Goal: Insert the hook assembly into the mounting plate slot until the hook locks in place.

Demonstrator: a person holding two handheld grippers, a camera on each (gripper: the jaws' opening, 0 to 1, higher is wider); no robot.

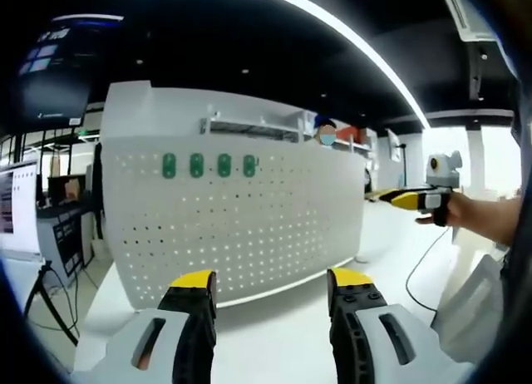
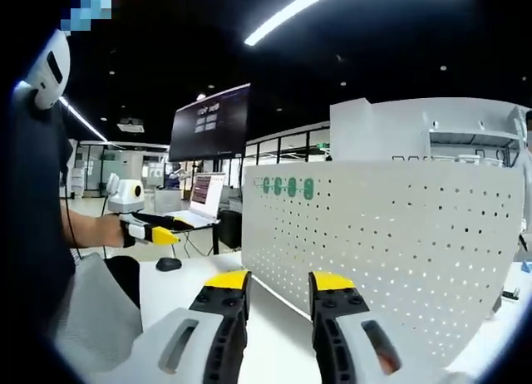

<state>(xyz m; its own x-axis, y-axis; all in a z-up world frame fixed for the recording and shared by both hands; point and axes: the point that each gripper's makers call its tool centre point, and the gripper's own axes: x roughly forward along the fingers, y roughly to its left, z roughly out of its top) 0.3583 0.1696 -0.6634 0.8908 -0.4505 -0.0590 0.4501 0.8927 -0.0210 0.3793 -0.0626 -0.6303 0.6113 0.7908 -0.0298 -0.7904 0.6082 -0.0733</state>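
While both tools hang above the white table, I see my left hand-held gripper with jaws spread and nothing between them, facing the white pegboard standing upright on the table. Four green hooks sit in a row near its top edge. My right hand-held gripper is likewise spread apart and empty, near the pegboard's corner.
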